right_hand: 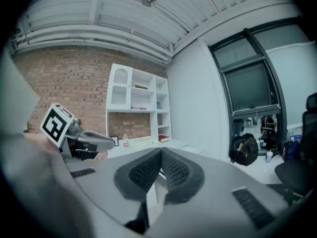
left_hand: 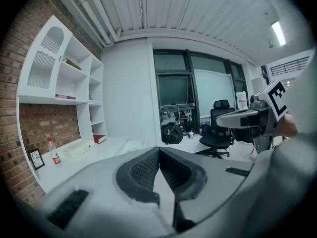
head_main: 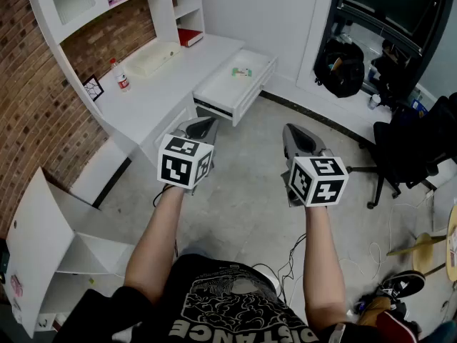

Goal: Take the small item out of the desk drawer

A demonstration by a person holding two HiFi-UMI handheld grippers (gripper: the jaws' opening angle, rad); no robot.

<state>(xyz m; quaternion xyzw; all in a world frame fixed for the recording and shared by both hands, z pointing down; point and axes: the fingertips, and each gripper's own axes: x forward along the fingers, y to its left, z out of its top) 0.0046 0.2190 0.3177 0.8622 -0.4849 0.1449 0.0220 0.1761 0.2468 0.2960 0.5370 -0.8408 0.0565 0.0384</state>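
Note:
A white desk drawer (head_main: 235, 84) stands pulled out at the desk's right end. A small green and white item (head_main: 242, 71) lies inside it. My left gripper (head_main: 203, 126) is held over the floor just short of the desk's front edge, shut with nothing in it. My right gripper (head_main: 293, 136) hangs over the floor to the right, well short of the drawer, also shut and empty. In the left gripper view the jaws (left_hand: 159, 150) meet at their tips; the right gripper view shows the same at its jaws (right_hand: 161, 152).
The white desk (head_main: 153, 95) with shelves carries a plastic bottle (head_main: 120, 75), a clear tray (head_main: 151, 58) and a red book (head_main: 190, 37). A black backpack (head_main: 340, 66) leans by the window. A black office chair (head_main: 410, 148) stands at right. Cables lie on the floor.

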